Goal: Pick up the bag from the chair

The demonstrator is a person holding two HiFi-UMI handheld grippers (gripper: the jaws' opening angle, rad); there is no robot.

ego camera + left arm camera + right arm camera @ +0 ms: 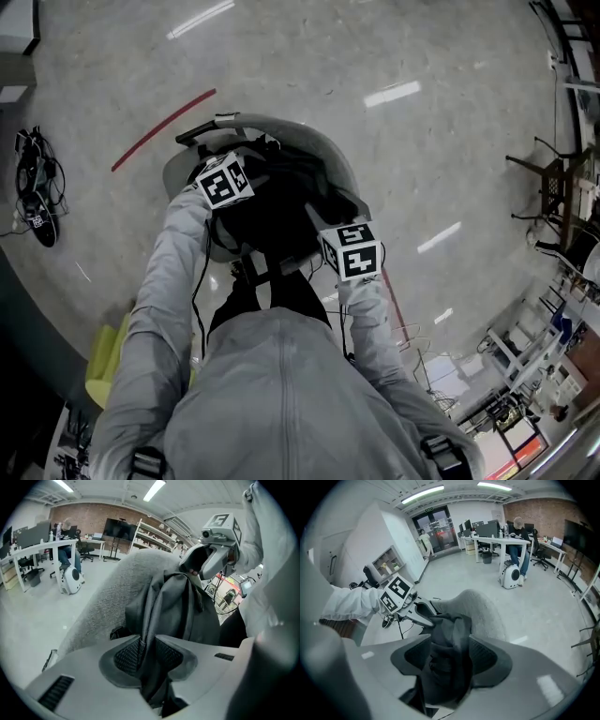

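Note:
A black bag [272, 214] lies on the seat of a grey shell chair [323, 142]. Both grippers reach down into it, and their marker cubes [223, 181] [352, 250] show above the bag. In the left gripper view, my left gripper [147, 652] is shut on a fold of the bag's dark fabric [164, 606], with the chair's back [112, 592] behind it. In the right gripper view, my right gripper [449, 660] is shut on a bunched part of the bag [450, 634]. The left gripper [405, 603] grips the bag's far edge there. The bag's lower part is hidden by the jaws.
A bundle of black cables [36, 192] lies on the floor at the left, beyond a red floor line [164, 127]. A yellow-green object [103, 364] sits by my left side. Dark chairs [553, 187] and cluttered racks [525, 375] line the right. A person sits at desks [518, 531].

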